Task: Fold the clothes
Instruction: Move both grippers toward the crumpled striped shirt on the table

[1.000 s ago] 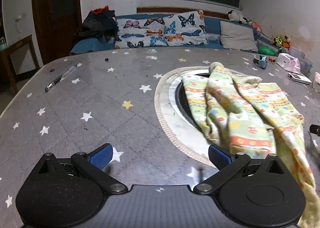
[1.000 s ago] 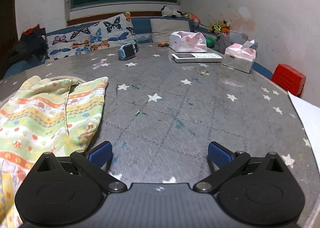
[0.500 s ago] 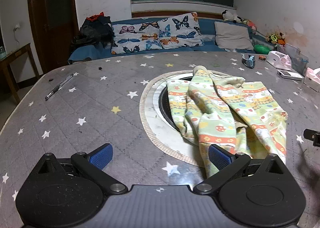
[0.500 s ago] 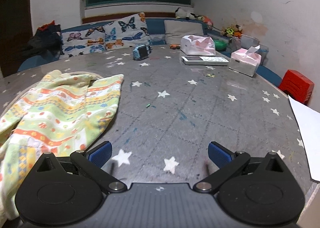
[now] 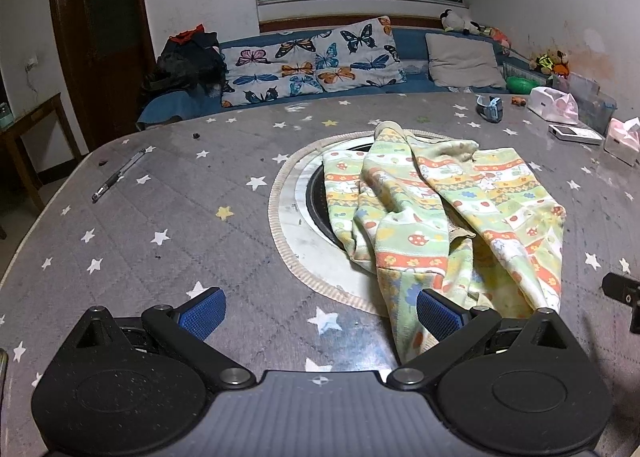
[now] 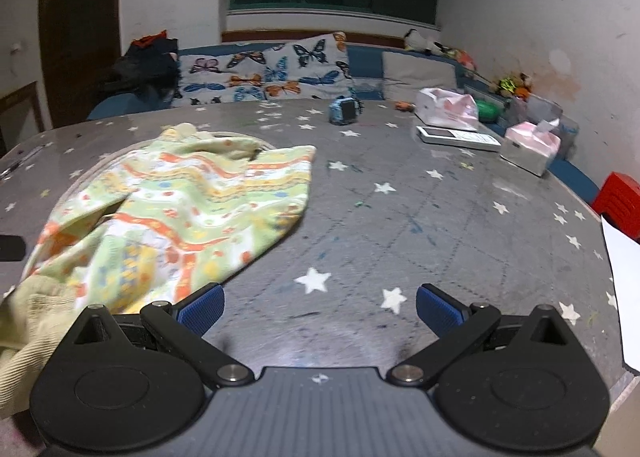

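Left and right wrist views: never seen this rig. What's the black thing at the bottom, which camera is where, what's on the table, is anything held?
No robot here: a person holds one claw in each hand, and a fisheye camera on each looks forward along its two blue-padded fingers. The black shape at the bottom of each picture is the claw's own body.

The left wrist view shows the left claw, open and empty. The right wrist view shows the right claw, also open and empty.

On the star-print table a crumpled green patterned garment lies partly over a round inset. A pen lies far left. On the right side are a small blue gadget, two tissue packs and a flat white device.

Nothing is held; folding has not begun.
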Demonstrator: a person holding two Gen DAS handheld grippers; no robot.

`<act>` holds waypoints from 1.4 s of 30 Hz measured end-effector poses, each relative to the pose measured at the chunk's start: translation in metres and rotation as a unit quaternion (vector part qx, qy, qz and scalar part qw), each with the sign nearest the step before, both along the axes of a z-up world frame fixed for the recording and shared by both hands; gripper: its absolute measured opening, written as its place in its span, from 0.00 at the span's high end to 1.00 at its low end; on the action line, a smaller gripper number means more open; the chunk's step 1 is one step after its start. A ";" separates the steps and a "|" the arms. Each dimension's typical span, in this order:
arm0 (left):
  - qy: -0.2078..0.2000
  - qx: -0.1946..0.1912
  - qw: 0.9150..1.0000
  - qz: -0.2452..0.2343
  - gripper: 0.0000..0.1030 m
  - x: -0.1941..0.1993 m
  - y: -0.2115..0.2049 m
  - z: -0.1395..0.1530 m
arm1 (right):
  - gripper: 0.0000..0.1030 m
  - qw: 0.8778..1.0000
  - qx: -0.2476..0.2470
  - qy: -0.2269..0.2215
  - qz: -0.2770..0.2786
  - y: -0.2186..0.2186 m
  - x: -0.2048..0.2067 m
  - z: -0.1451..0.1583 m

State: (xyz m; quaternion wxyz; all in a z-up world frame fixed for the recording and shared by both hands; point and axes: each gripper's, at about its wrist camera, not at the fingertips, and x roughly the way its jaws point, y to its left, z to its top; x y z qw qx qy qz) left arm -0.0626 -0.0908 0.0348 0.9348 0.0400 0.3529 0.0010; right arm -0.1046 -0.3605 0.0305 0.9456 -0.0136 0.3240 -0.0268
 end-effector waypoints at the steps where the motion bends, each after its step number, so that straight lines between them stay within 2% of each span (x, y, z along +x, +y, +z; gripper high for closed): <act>1: 0.000 0.001 1.000 0.000 0.00 -0.001 0.000 0.001 | 0.00 1.000 0.000 0.000 0.004 0.002 -0.001 0.001; 11: -0.001 0.010 1.000 -0.008 0.00 -0.008 -0.007 0.005 | 0.00 0.999 -0.008 -0.010 0.049 0.023 -0.014 0.009; 21: 0.006 0.013 1.000 -0.012 0.00 -0.004 -0.012 0.006 | 0.00 0.998 -0.010 -0.014 0.066 0.029 -0.015 0.016; 42: 0.014 0.020 0.999 -0.034 0.00 0.027 -0.022 0.007 | 0.06 0.995 -0.002 -0.003 0.104 0.042 0.018 0.018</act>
